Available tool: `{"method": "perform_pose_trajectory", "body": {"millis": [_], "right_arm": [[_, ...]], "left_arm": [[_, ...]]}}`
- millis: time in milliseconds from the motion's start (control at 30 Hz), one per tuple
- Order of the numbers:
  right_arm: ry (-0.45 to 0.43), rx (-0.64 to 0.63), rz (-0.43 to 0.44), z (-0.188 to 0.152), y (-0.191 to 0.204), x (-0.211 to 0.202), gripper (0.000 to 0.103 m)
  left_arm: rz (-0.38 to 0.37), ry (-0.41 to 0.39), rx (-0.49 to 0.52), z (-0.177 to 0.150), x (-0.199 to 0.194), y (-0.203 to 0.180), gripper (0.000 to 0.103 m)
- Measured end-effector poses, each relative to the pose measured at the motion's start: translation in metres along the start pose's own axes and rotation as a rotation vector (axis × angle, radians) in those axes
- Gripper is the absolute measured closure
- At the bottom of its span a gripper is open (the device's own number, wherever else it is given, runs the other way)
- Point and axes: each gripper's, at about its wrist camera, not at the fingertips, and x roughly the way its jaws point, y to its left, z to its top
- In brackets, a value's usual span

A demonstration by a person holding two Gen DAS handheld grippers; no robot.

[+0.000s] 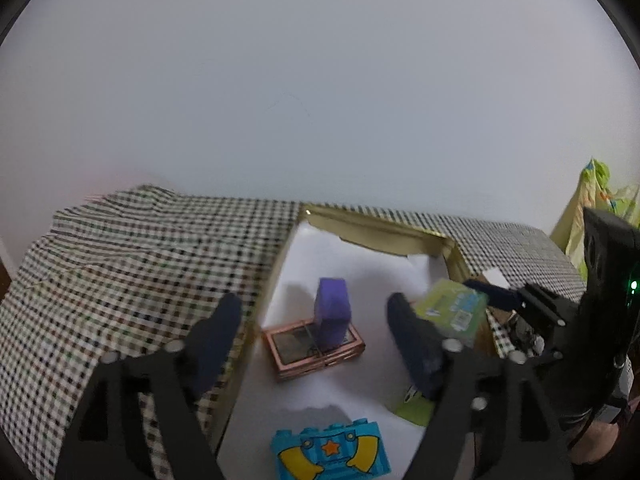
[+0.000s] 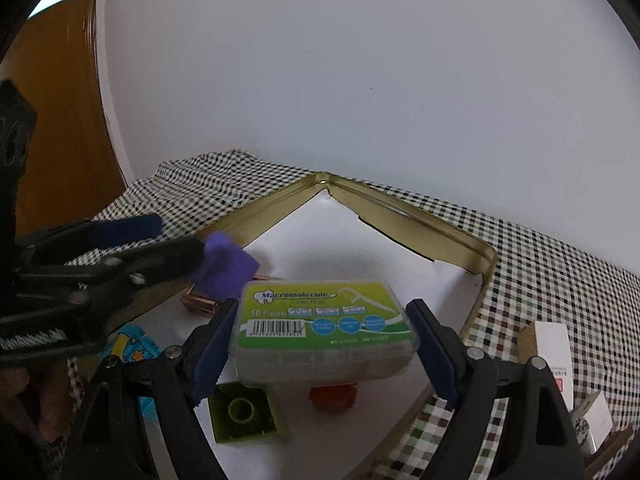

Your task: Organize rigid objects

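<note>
My left gripper [image 1: 316, 312] is open over a gold tin tray [image 1: 376, 224] lined with white paper. A purple block [image 1: 334, 312] stands upright on a copper-coloured frame [image 1: 316, 348] ahead of it, in line with the gap, and neither pad touches it. My right gripper [image 2: 324, 312] is shut on a green dental floss box [image 2: 324, 320], which it holds level above the tray [image 2: 400, 208]. That floss box [image 1: 452, 308] also shows at the right of the left wrist view. From the right wrist, the left gripper [image 2: 172, 240] is beside the purple block [image 2: 224, 264].
A blue star-printed brick [image 1: 332, 452] lies at the tray's near end. A green brick [image 2: 244, 412] and an orange piece [image 2: 334, 396] lie under the held box. A checkered cloth [image 1: 140, 260] covers the table. A white carton [image 2: 554, 344] sits right of the tray.
</note>
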Motion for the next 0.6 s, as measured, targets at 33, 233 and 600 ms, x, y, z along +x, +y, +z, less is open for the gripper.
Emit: {"method": "perform_pose_trajectory", "body": {"millis": [33, 233, 600], "right_arm": [[-0.008, 0.008, 0.001, -0.001, -0.002, -0.004, 0.018], [-0.057, 0.041, -0.01, -0.009, -0.015, -0.032, 0.018], [-0.128, 0.122, -0.043, -0.032, -0.053, -0.075, 0.017]], "left_arm": [[0.002, -0.013, -0.007, 0.001, -0.004, 0.001, 0.009], [-0.006, -0.056, -0.052, 0.001, -0.022, -0.007, 0.0], [-0.055, -0.085, 0.045, -0.006, -0.031, -0.083, 0.0]]}}
